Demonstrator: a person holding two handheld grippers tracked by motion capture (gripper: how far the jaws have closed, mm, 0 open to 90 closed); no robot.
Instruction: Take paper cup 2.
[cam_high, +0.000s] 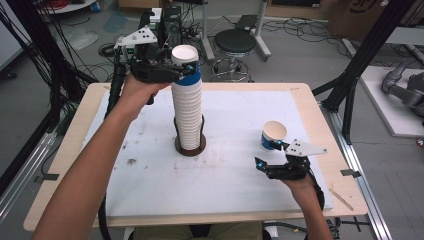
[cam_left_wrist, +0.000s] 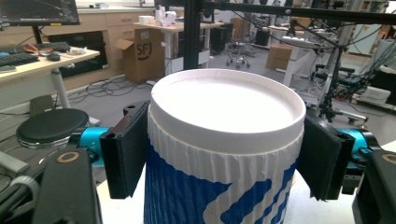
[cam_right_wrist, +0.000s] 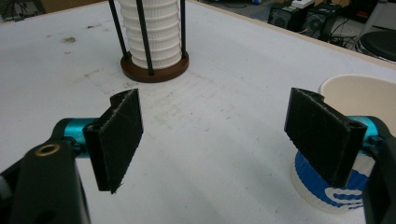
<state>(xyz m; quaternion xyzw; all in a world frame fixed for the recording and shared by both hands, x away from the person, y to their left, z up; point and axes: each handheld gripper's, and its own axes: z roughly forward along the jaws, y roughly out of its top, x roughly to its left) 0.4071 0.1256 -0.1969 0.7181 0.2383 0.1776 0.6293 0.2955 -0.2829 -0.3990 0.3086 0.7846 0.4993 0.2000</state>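
A tall stack of white ribbed paper cups (cam_high: 187, 117) stands in a holder with a round brown base (cam_high: 190, 149) and black rods, mid-table. The top cup (cam_high: 185, 56), white with blue print, sits between the pads of my left gripper (cam_high: 187, 68). In the left gripper view both pads (cam_left_wrist: 126, 156) press against the sides of this cup (cam_left_wrist: 224, 126) just below its rim. A single blue-and-white cup (cam_high: 274, 134) stands upright to the right. My right gripper (cam_high: 266, 153) stands open just in front of it, nothing between its pads (cam_right_wrist: 116, 140), with the cup (cam_right_wrist: 355, 95) beyond its right pad.
A white mat (cam_high: 150, 170) covers the wooden table (cam_high: 80, 130). A black stool (cam_high: 235, 42) and cables lie on the floor past the far edge. Black frame posts (cam_high: 350, 75) rise at the table's right side.
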